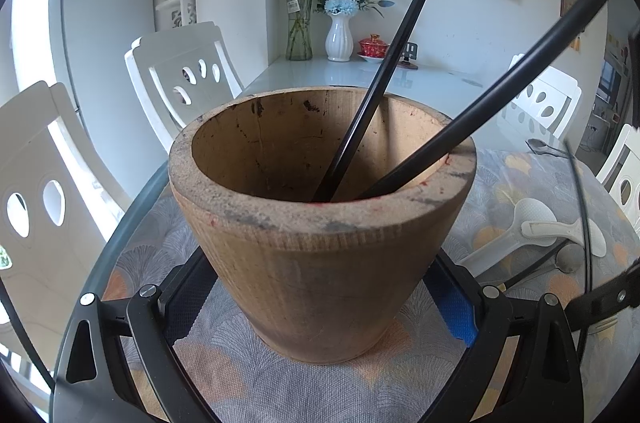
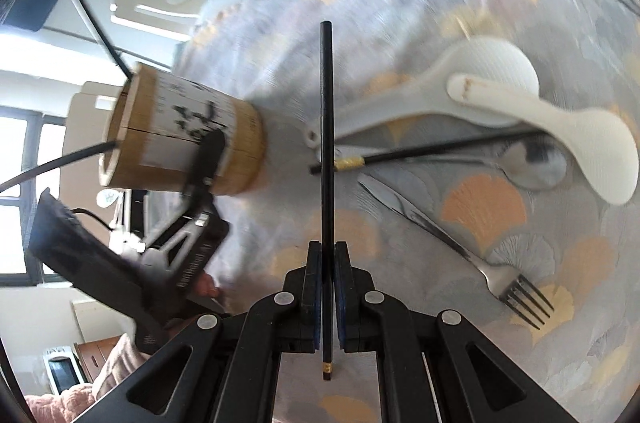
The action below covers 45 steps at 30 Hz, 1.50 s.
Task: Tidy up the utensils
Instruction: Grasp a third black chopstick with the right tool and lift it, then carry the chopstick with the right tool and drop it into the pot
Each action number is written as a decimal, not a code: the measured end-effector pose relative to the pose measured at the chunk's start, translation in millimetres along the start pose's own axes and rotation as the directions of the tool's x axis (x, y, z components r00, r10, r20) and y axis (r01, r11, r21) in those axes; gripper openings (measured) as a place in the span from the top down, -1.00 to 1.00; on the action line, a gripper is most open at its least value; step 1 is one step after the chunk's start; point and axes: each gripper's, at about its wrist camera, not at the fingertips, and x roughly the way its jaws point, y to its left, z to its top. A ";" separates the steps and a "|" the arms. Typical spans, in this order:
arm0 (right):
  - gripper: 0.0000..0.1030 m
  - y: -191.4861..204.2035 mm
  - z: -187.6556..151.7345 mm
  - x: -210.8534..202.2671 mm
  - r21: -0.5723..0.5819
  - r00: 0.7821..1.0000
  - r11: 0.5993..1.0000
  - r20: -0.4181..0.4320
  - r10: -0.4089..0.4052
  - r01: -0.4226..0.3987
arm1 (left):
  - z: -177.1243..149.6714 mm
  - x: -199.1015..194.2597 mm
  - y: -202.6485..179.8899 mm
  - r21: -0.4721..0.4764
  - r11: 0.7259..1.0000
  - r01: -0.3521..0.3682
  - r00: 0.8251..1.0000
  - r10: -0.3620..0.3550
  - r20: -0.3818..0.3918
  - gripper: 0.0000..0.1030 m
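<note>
My right tool [image 2: 328,287] pinches a black chopstick [image 2: 327,143] above the cloth-covered bench [image 2: 500,323] (background motion-blurred). My left tool [image 1: 320,307] spans the wooden holder [image 1: 320,223], its pads hidden behind the walls, so its grip is uncertain. Two chopsticks [image 1: 384,63] stand inside, bottoms concealed. Rice paddles [image 2: 500,95], spoon [image 2: 532,159] and fork [image 2: 460,247] lie nearby.
</note>
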 end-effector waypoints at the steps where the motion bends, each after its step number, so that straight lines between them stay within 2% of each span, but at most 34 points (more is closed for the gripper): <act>1: 0.90 4.6 1.3 -0.6 -0.008 1.000 1.000 0.006 0.002 -0.001 | 0.1 0.0 0.1 -0.001 1.000 -0.001 1.000 0.001 0.000 -0.88; 10: 0.90 37.3 -2.8 -17.8 -0.096 0.998 0.995 0.061 0.002 0.004 | -0.2 -2.8 3.0 -0.005 1.000 0.003 1.000 -0.003 0.012 -0.88; 14: 0.90 53.9 8.5 -30.3 -0.147 0.994 0.989 0.105 -0.016 0.031 | -0.2 -4.9 4.3 -0.004 1.000 0.003 1.000 -0.003 0.024 -0.88; 20: 0.90 70.7 19.3 -54.4 -0.166 0.984 0.986 0.179 0.009 0.021 | 0.1 -6.9 2.3 0.007 1.000 -0.002 0.999 0.001 0.035 -0.88; 26: 0.90 93.3 28.9 -95.2 -0.201 0.962 0.979 0.272 0.031 0.025 | 0.1 -8.6 2.4 0.020 1.000 -0.007 0.999 0.006 0.047 -0.88; 31: 0.90 121.1 37.2 -136.4 -0.256 0.929 0.965 0.366 0.048 0.051 | -0.7 -8.4 1.7 0.021 1.000 -0.008 0.999 0.007 0.046 -0.88; 36: 0.90 151.3 40.8 -166.6 -0.299 0.903 0.951 0.426 0.061 0.077 | -1.5 -8.8 1.1 0.018 1.000 -0.004 0.999 0.003 0.044 -0.88; 40: 0.90 176.1 34.9 -169.4 -0.366 0.902 0.924 0.428 0.059 0.114 | -1.5 -8.8 1.1 0.018 1.000 -0.004 0.999 0.003 0.044 -0.88; 45: 0.90 190.3 35.2 -150.6 -0.402 0.910 0.910 0.408 0.075 0.106 | -1.5 -8.8 1.0 0.018 1.000 -0.004 0.999 0.003 0.044 -0.88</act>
